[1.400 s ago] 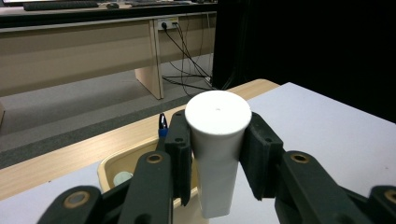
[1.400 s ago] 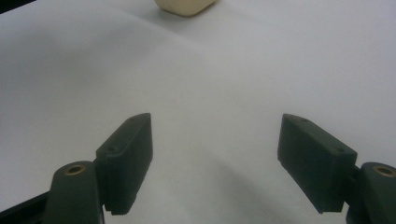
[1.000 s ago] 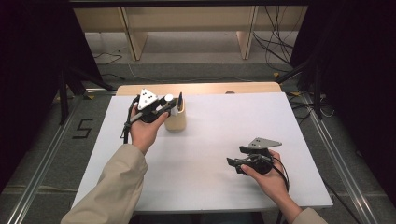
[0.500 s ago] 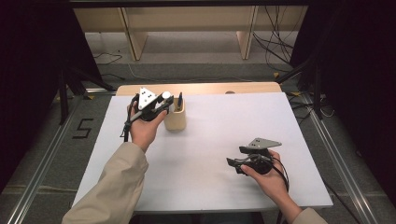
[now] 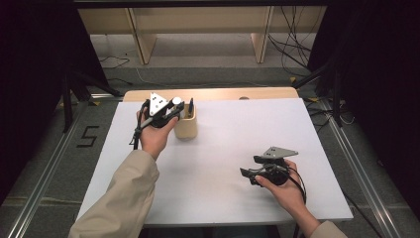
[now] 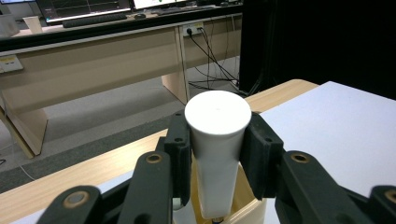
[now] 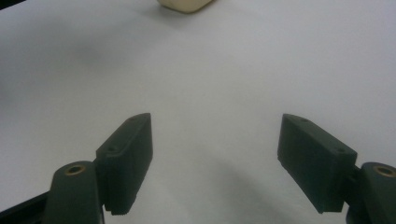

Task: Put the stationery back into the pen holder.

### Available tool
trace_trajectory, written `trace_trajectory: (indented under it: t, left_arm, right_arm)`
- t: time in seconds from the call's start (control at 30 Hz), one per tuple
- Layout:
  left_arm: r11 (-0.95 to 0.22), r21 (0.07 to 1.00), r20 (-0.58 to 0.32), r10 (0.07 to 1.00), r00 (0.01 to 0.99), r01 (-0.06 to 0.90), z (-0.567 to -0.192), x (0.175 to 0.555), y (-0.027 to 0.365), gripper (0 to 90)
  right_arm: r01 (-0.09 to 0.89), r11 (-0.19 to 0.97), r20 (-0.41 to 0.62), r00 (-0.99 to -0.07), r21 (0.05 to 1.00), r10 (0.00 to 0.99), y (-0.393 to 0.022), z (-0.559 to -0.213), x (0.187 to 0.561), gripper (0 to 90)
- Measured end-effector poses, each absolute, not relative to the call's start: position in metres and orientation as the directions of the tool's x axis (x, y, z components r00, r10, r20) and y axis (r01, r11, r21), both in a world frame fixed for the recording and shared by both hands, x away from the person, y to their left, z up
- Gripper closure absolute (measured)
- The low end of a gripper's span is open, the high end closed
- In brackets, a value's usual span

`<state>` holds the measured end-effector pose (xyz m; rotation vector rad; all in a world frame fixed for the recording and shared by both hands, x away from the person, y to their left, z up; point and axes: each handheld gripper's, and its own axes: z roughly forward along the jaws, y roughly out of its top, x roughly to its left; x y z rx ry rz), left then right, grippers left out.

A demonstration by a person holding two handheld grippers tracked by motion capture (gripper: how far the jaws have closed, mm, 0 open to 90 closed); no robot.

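Left gripper (image 6: 218, 154) clamped on white plastic tube (image 6: 215, 140), its lower end already inside the beige wooden holder (image 5: 186, 129) (release and pull-out left, I'd judge), right gripper (image 7: 217, 163) idle, jaws apart over white table (image 5: 237, 148).

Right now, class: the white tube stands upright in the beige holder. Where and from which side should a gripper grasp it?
Grip the white tube just under its flat cap, coming level from the person's side, as the left gripper does: only the upper part clears the beige holder, and its round body suits jaws on opposite sides.
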<state>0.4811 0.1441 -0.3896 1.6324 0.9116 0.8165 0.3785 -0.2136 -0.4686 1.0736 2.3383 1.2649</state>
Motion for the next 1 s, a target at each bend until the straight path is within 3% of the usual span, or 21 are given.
trace_trajectory:
  t: [0.37, 0.57, 1.0]
  left_arm:
    - [-0.180, 0.964, 0.065, 0.872, 0.486, 0.196, -0.397, 0.484, 0.140, 65.3]
    - [-0.165, 0.962, 0.043, 0.876, 0.481, 0.216, -0.396, 0.482, 0.141, 47.2]
    - [-0.179, 0.958, 0.047, 0.871, 0.489, 0.226, -0.388, 0.466, 0.144, 31.5]
  right_arm:
    - [0.477, 0.342, 0.103, -0.688, 0.810, 0.718, -0.214, -0.469, 0.379, 27.1]
    - [0.479, 0.343, 0.103, -0.688, 0.808, 0.719, -0.214, -0.469, 0.378, 27.1]
    - [0.480, 0.343, 0.103, -0.687, 0.808, 0.720, -0.214, -0.469, 0.378, 27.1]
